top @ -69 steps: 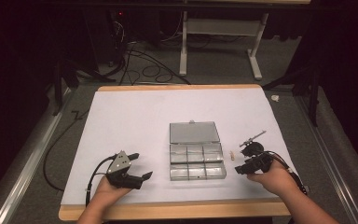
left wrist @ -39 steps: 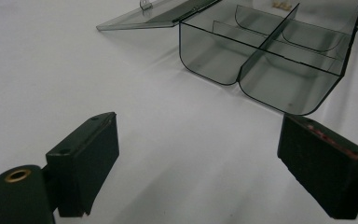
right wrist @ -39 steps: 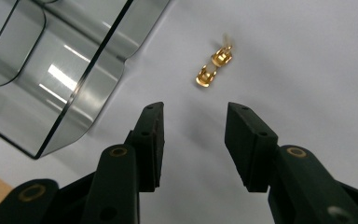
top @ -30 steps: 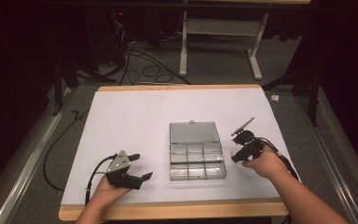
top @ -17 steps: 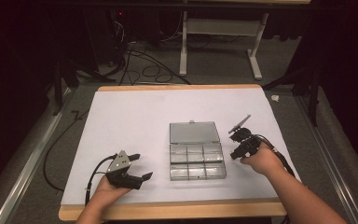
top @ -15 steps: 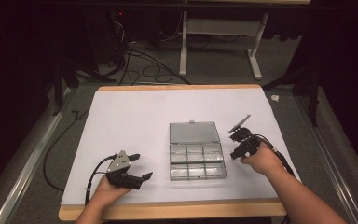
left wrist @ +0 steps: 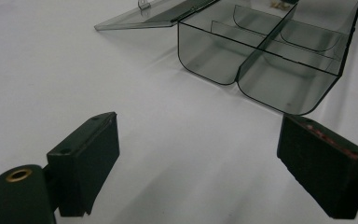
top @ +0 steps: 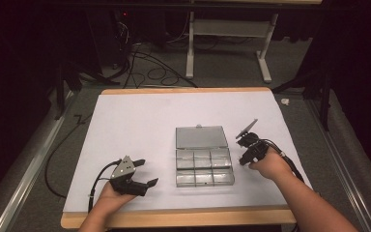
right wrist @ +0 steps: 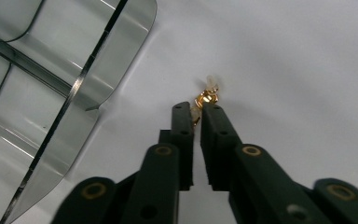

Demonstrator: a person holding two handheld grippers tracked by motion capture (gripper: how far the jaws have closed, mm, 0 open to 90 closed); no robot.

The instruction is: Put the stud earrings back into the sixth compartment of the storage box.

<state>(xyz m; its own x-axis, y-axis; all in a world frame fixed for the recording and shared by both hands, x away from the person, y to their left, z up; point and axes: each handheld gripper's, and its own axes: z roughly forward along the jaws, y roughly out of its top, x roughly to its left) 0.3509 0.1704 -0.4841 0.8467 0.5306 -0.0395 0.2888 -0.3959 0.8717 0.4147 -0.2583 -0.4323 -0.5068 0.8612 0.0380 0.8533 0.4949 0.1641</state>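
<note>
Pinching a small gold part (right wrist: pixel 204 100) at centre frame, the right gripper (right wrist: pixel 196 109) has just closed; dropping it into the open box (top: pixel 204 164), centre table, remains. Left gripper (top: pixel 134 175) idles, jaws apart.

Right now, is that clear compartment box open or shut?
Open. The compartment box has its lid swung back flat on the table, leaving the compartments uncovered in the high view.

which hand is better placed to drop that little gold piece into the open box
Right. The right gripper has just closed its jaws on the small gold part, beside the clear compartment box. The left gripper rests open on the table, holding nothing.
</note>
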